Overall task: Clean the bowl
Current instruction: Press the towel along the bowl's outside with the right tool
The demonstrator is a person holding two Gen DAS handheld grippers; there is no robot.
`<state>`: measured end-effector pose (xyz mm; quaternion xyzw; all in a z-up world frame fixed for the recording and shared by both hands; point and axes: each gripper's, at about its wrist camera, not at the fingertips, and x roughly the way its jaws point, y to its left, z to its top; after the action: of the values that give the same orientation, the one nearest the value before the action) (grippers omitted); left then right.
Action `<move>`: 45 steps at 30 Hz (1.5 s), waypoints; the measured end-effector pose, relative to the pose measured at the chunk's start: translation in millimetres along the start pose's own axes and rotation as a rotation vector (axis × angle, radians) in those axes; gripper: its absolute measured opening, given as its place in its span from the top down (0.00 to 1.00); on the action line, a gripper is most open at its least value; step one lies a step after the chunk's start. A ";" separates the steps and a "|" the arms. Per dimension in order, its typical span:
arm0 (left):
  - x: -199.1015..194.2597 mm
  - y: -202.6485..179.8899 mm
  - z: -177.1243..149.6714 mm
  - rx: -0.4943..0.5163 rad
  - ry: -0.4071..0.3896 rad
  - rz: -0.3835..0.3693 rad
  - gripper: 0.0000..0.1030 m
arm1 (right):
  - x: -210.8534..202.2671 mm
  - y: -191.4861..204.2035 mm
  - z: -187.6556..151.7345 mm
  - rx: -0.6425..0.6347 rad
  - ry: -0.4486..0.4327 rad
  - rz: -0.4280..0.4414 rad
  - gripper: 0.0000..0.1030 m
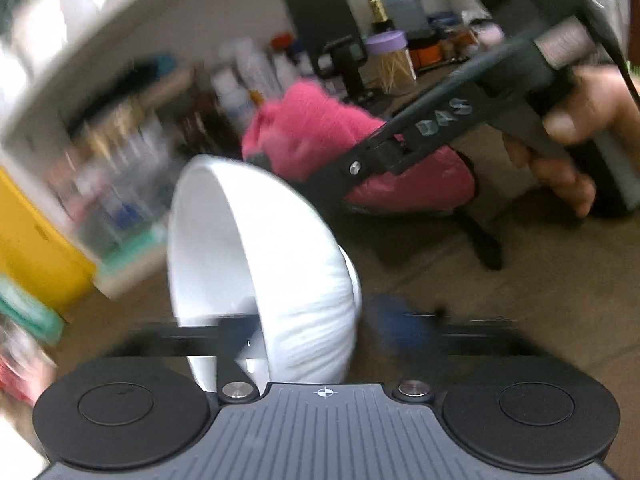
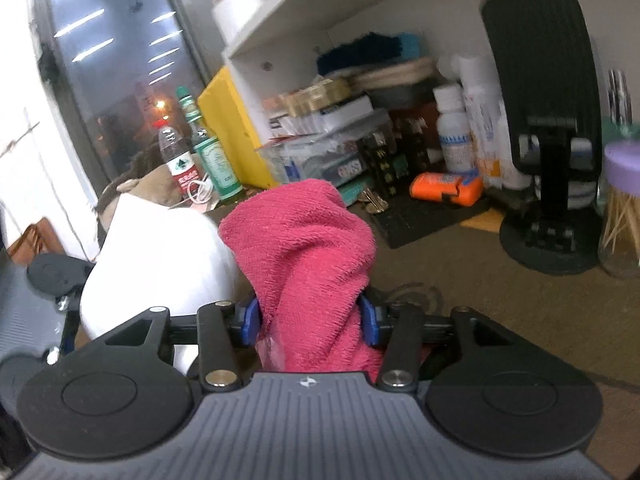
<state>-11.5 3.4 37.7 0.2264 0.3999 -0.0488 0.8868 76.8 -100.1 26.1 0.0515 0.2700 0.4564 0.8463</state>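
A white bowl [image 1: 260,256] is tipped on its side, its opening facing left, above the brown tabletop [image 1: 500,288]. My left gripper [image 1: 316,324] is shut on the bowl's wall, one finger inside and the blurred blue pad outside. In the right wrist view the bowl [image 2: 160,256] sits at the left, touching a pink cloth [image 2: 308,248]. My right gripper [image 2: 310,320] is shut on that cloth, the blue pads pressing both sides. From the left wrist view the cloth [image 1: 316,128] bulges just behind the bowl, with a hand [image 1: 580,132] on the right gripper's handle.
A black phone stand [image 2: 548,184] and a purple-lidded jar of toothpicks [image 2: 624,208] stand at the right. An orange pack [image 2: 444,188], white bottles [image 2: 456,136], a yellow box [image 2: 228,128] and two drink bottles [image 2: 200,156] crowd the back under a white shelf [image 2: 304,12].
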 end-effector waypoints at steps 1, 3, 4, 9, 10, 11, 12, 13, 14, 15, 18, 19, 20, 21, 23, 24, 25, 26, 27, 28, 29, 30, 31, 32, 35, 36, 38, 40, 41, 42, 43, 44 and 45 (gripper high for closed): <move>-1.5 -1.9 -1.8 0.038 0.003 0.002 0.70 | -3.0 3.9 -0.7 -0.033 -0.005 -0.007 0.62; -5.9 -2.0 -3.0 0.063 0.023 -0.018 0.71 | -8.6 16.0 -3.2 -0.115 -0.008 -0.029 0.67; -8.9 -1.1 -3.4 0.076 0.038 -0.035 0.71 | -11.0 22.1 -4.4 -0.151 -0.006 -0.040 0.67; -14.2 -4.1 -6.4 0.124 0.061 -0.049 0.70 | -44.2 78.4 -23.2 -0.401 0.036 -0.086 0.68; -14.4 -5.0 -6.9 0.130 0.061 -0.048 0.70 | -52.5 91.0 -29.8 -0.457 0.055 -0.106 0.68; -14.3 -5.8 -7.0 0.131 0.061 -0.047 0.70 | -58.2 99.1 -34.2 -0.488 0.068 -0.118 0.68; -14.3 -5.7 -7.3 0.130 0.060 -0.049 0.70 | -65.4 108.2 -39.7 -0.518 0.082 -0.125 0.69; -14.4 -5.6 -7.6 0.128 0.059 -0.051 0.70 | -74.0 117.9 -45.9 -0.542 0.100 -0.122 0.69; -14.4 -5.4 -8.0 0.127 0.058 -0.053 0.70 | -77.8 124.5 -49.7 -0.561 0.114 -0.117 0.69; -14.7 -5.4 -8.8 0.130 0.056 -0.056 0.71 | -81.9 134.0 -55.7 -0.598 0.141 -0.110 0.69; -13.6 -3.6 -8.8 0.137 0.053 -0.060 0.71 | -74.1 141.7 -56.7 -0.653 0.194 -0.107 0.69; -13.8 -4.2 -8.8 0.142 0.054 -0.060 0.71 | -67.6 138.6 -52.0 -0.656 0.200 -0.115 0.69; -14.4 -5.4 -9.2 0.152 0.053 -0.059 0.71 | -60.4 134.8 -46.4 -0.661 0.205 -0.119 0.69; -14.7 -5.7 -9.3 0.159 0.053 -0.059 0.71 | -54.0 131.4 -40.3 -0.668 0.204 -0.119 0.69; -15.5 -6.6 -9.4 0.171 0.056 -0.061 0.71 | -40.5 124.4 -24.6 -0.673 0.191 -0.124 0.69; -15.6 -6.4 -9.2 0.171 0.057 -0.062 0.70 | -34.3 120.6 -16.5 -0.673 0.184 -0.133 0.69; -15.7 -6.2 -8.9 0.171 0.059 -0.062 0.70 | -29.6 116.3 -9.4 -0.675 0.182 -0.146 0.69; -15.8 -5.9 -8.6 0.170 0.060 -0.063 0.69 | -26.1 111.7 -3.9 -0.675 0.172 -0.167 0.69; -16.0 -5.8 -8.3 0.170 0.060 -0.064 0.69 | -19.6 103.7 6.1 -0.659 0.157 -0.204 0.69; -16.1 -5.6 -7.9 0.170 0.060 -0.066 0.68 | -14.9 98.1 13.0 -0.630 0.146 -0.222 0.69; -15.7 -4.3 -7.4 0.165 0.057 -0.069 0.68 | -13.1 93.0 14.7 -0.607 0.135 -0.229 0.69; -15.3 -3.7 -7.0 0.162 0.057 -0.073 0.68 | -11.4 87.8 16.4 -0.585 0.124 -0.236 0.69; -15.0 -3.0 -6.5 0.159 0.056 -0.076 0.68 | -9.7 82.7 18.2 -0.562 0.113 -0.243 0.69; -14.6 -2.4 -6.1 0.156 0.055 -0.080 0.68 | -7.9 77.5 19.9 -0.539 0.102 -0.250 0.69; -13.7 -1.3 -4.3 0.156 0.055 -0.087 0.68 | -7.4 71.8 11.7 -0.498 0.076 -0.246 0.69; -13.1 -0.8 -3.4 0.155 0.056 -0.089 0.68 | -8.3 70.9 8.0 -0.484 0.067 -0.242 0.69; -11.3 0.3 -1.4 0.154 0.056 -0.088 0.66 | -11.9 67.8 4.8 -0.442 0.045 -0.234 0.69; -9.4 1.6 0.7 0.154 0.055 -0.084 0.64 | -17.4 59.4 0.2 -0.380 0.020 -0.224 0.69; -8.1 2.5 3.2 0.151 0.051 -0.081 0.61 | -19.5 56.4 -1.4 -0.359 0.013 -0.222 0.68; -7.5 4.5 4.4 0.141 0.042 -0.084 0.58 | -21.7 49.7 -4.2 -0.321 0.004 -0.216 0.68; -6.9 6.7 5.6 0.131 0.033 -0.088 0.56 | -23.0 43.1 -5.6 -0.286 -0.005 -0.208 0.68; -6.9 15.1 7.7 0.082 0.010 -0.121 0.58 | -23.6 35.3 -7.0 -0.241 -0.011 -0.194 0.68; -7.4 22.3 8.6 0.042 0.000 -0.150 0.62 | -23.6 29.8 -7.7 -0.209 -0.013 -0.179 0.68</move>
<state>-4.6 18.8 56.1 0.2144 0.4145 -0.1238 0.8757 40.4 -103.0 39.2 -0.0582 0.2191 0.4043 0.8861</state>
